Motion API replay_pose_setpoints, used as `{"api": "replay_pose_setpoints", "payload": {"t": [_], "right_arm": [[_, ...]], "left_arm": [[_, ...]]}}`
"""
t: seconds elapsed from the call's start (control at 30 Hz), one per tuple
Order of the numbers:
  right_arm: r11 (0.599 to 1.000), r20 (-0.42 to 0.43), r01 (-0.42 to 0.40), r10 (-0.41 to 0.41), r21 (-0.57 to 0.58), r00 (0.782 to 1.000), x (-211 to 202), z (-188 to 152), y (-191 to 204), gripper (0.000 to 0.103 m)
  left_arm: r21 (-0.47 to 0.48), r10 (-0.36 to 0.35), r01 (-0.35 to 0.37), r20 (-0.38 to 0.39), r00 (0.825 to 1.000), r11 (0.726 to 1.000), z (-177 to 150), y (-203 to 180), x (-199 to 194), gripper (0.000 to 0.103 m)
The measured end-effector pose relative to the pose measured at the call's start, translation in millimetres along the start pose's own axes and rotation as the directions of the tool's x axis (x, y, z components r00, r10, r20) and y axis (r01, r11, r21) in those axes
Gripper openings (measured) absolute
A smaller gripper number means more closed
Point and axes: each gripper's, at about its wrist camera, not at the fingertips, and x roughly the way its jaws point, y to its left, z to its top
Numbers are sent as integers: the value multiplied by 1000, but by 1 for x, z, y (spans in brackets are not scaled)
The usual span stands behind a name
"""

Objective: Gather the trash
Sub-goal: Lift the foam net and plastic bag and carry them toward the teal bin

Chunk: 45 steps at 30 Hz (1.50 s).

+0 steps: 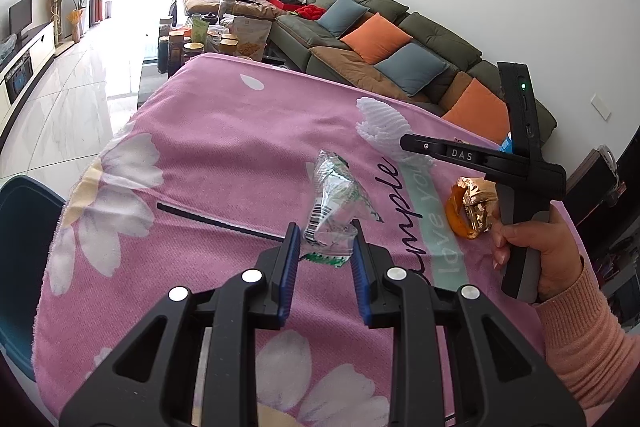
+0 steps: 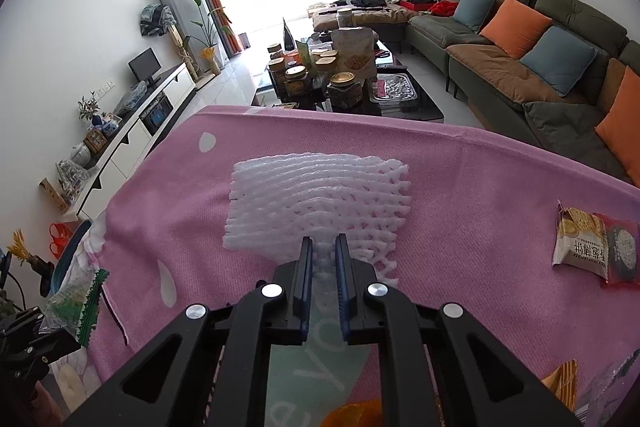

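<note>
Two grabs in progress: left gripper [image 1: 325, 238], jaws spread, straddles the clear green-printed wrapper [image 1: 335, 205] on the pink floral cloth [image 1: 224, 131]; right gripper [image 2: 323, 251] pinches the white foam fruit net [image 2: 320, 195]. Next, judged: close left, lift both (no bin visible). Count: one gold foil wrapper [image 1: 472, 205], one cracker packet [image 2: 582, 241].

The pink flowered cloth [image 1: 224, 147] on the desk carries black script ending in "mple" [image 1: 400, 203] and, on a pale green band just right of that script, the white words "love you" [image 1: 434, 223]. Above the band, the black body of the right gripper [image 1: 404, 143] bears a small plate reading "DAS" [image 1: 462, 155]. In the right wrist view, a snack packet [image 2: 582, 241] lying on the cloth at its right edge shows Chinese characters too small to make out, and a barcode [image 1: 318, 217] on the clear wrapper [image 1: 334, 203] left of the script has no legible digits.
</note>
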Motion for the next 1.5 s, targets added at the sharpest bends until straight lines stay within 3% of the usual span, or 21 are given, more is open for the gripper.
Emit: {"api": "replay_pose_setpoints", "payload": {"t": [0.23, 0.57, 0.87, 1.5], "right_arm": [[995, 65, -96, 97, -24, 993, -36, -11, 19, 10], [970, 116, -237, 242, -62, 963, -76, -41, 51, 10], [948, 113, -296, 309, -114, 944, -88, -62, 82, 10], [905, 63, -383, 400, -183, 914, -84, -80, 134, 10]], "left_arm": [[3, 10, -10, 20, 1000, 1000, -5, -1, -15, 25], [-3, 53, -53, 42, 998, 999, -28, 7, -51, 25], [-34, 79, -77, 57, 995, 996, -53, 22, -81, 25], [-110, 136, -125, 97, 986, 986, -75, 52, -131, 25]]}}
